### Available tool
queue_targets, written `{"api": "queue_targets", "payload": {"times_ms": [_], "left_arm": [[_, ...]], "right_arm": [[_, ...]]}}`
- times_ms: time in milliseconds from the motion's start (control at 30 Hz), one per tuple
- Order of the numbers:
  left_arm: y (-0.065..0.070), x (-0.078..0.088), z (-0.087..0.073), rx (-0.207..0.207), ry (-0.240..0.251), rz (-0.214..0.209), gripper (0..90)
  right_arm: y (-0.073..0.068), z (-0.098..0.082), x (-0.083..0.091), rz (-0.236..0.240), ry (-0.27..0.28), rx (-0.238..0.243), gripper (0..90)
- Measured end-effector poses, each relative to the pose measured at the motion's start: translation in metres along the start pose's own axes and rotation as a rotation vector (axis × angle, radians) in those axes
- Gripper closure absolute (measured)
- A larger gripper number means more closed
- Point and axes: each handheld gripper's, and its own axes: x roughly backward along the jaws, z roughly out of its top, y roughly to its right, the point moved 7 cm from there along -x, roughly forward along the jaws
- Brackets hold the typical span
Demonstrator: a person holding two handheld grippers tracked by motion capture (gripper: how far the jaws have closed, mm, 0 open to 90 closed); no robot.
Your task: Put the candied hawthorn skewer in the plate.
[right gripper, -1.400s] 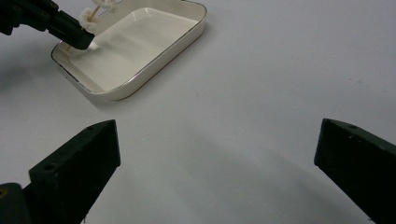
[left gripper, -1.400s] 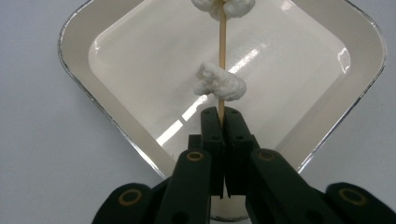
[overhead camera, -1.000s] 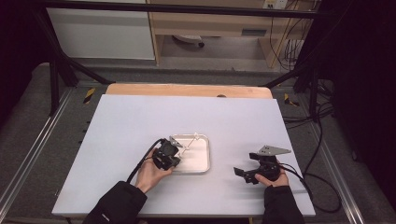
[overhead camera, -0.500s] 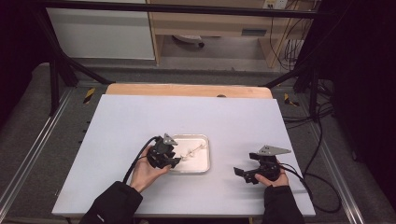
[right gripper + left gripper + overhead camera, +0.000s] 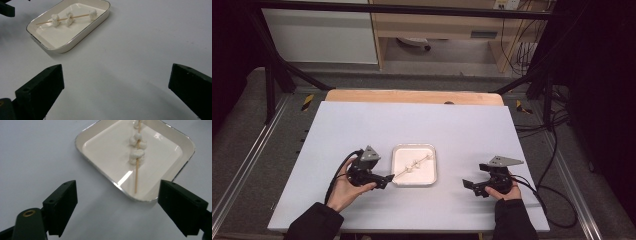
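Since a second ago the left tongs (image 5: pixel 384 180) have backed off the tray's (image 5: pixel 432 176) rim and now sit just beside its near-left corner, jaws spread wide and empty. Nearest me, the right tongs (image 5: pixel 472 186) rest on the surface (image 5: pixel 362 125), likewise agape, well apart from the tray at its 3 o'clock. Beyond, the skewer (image 5: pixel 136 173) with three white lumps lies in the tray, its long axis running from 7 to 1 o'clock, bare end toward the left tongs, the nearer pair.

Even overhead light on the pale table (image 5: pixel 362 130), dark surroundings in the high view, white glare streaks on the tray (image 5: pixel 130 173) floor, soft shadows beneath blurred near jaws, slightly grainy
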Motion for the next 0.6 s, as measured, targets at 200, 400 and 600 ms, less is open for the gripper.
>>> {"api": "queue_targets", "payload": {"times_ms": [200,400,600], "left_arm": [[-0.023,0.016,-0.027,0.064,0.051,0.033,8.9],[-0.041,0.030,-0.054,0.096,0.071,0.050,8.1],[-0.052,0.036,-0.067,0.122,0.080,0.072,8.2]], "right_arm": [[0.000,-0.002,-0.001,-0.003,-0.013,-0.001,0.6],[0.000,-0.003,-0.002,-0.004,-0.017,0.008,0.6],[-0.001,-0.005,-0.003,-0.002,-0.026,0.019,0.6]]}}
